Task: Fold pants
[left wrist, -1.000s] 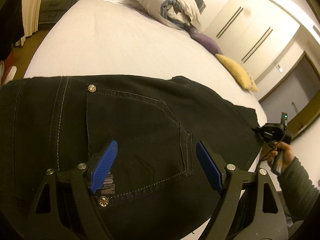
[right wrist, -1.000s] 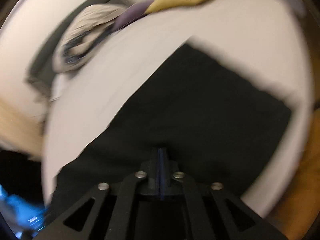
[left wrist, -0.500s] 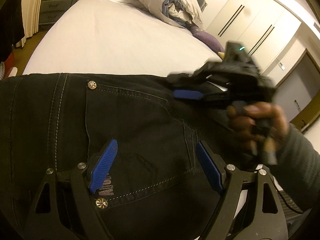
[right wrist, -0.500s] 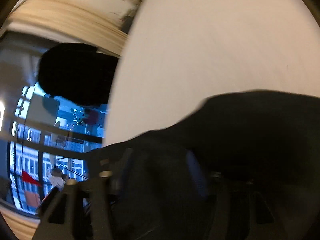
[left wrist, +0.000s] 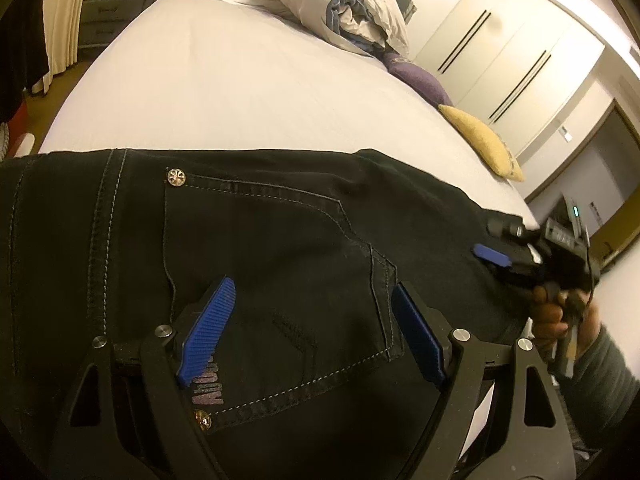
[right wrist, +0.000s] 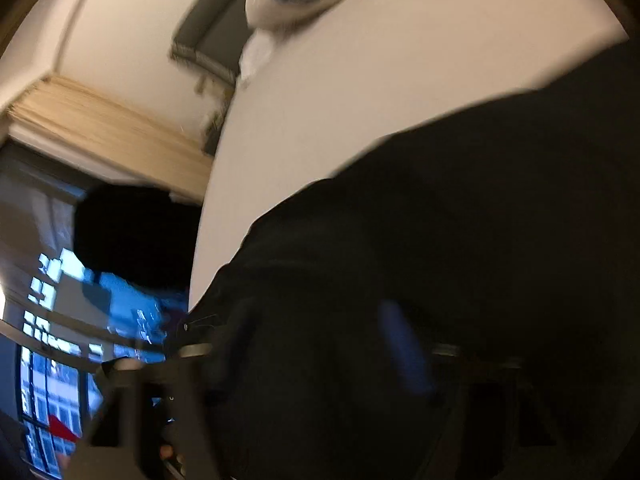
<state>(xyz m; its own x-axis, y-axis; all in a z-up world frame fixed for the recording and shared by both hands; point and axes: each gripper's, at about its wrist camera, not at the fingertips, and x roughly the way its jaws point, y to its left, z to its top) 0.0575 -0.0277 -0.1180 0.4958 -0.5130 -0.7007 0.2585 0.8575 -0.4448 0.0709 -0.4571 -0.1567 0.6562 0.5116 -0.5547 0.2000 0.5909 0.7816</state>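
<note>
Black jeans (left wrist: 280, 240) lie flat across the near end of a white bed (left wrist: 240, 80), back pocket up. My left gripper (left wrist: 312, 332) hovers over that pocket, open, with both blue pads clear of the cloth. At the jeans' right end a hand (left wrist: 560, 312) holds my right gripper (left wrist: 494, 240), one blue pad showing. The right wrist view is blurred: the jeans (right wrist: 480, 240) fill its lower right. There the right gripper's (right wrist: 320, 340) jaws are opening, with dark cloth below them and nothing visibly pinched.
A rolled duvet (left wrist: 340, 4), a purple cushion (left wrist: 416, 78) and a yellow cushion (left wrist: 480, 140) lie along the bed's far and right side. White wardrobe doors (left wrist: 500, 40) stand behind. A nightstand (left wrist: 108, 16) and a curtain (left wrist: 68, 12) are at the far left, and a window (right wrist: 52, 320) is beyond the bed.
The right gripper swung in over the middle of the jeans, then back out to their right end, and its jaws went from shut to apart. The left gripper stayed put.
</note>
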